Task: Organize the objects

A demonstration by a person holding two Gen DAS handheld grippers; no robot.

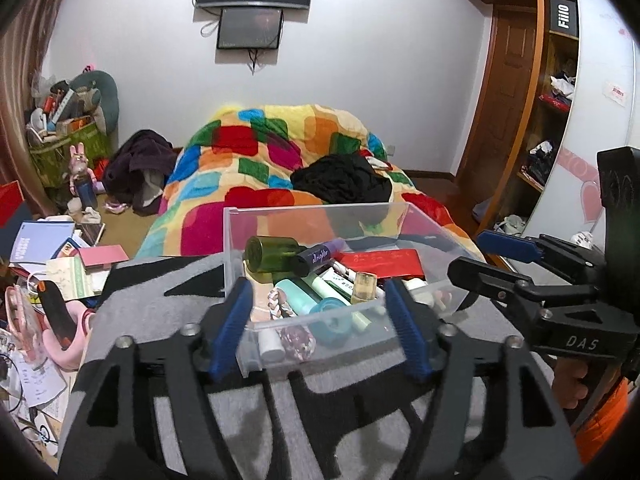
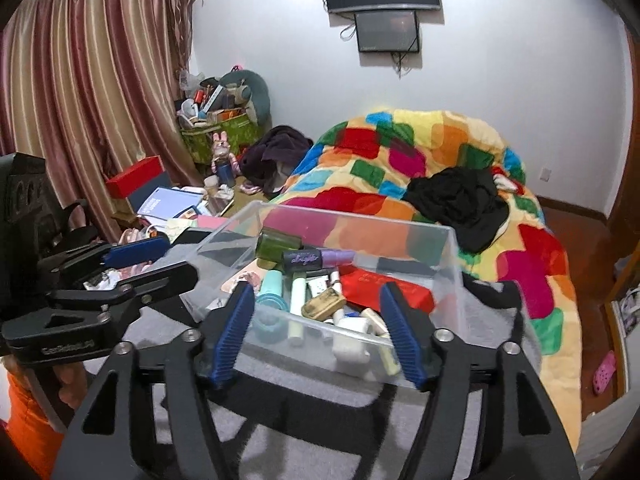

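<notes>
A clear plastic box (image 1: 320,216) (image 2: 440,236) sits on a grey and black cloth on the bed. It holds a green bottle (image 1: 272,254) (image 2: 278,244), a purple tube (image 1: 320,256) (image 2: 320,259), a red packet (image 1: 380,262) (image 2: 384,286), pale tubes and small jars. My left gripper (image 1: 320,320) is open and empty, its blue pads at the box's near wall. My right gripper (image 2: 316,326) is open and empty, close to the box's near edge. Each gripper also shows in the other's view, the right one (image 1: 492,256) beside the box and the left one (image 2: 148,262) at the box's left.
A bright patchwork blanket (image 1: 256,152) with black clothes (image 1: 344,180) covers the bed behind the box. Books, papers and a red box (image 2: 136,178) lie piled at the left. A green basket of clutter (image 2: 216,132) stands by the curtain. A wooden wardrobe (image 1: 548,100) stands at right.
</notes>
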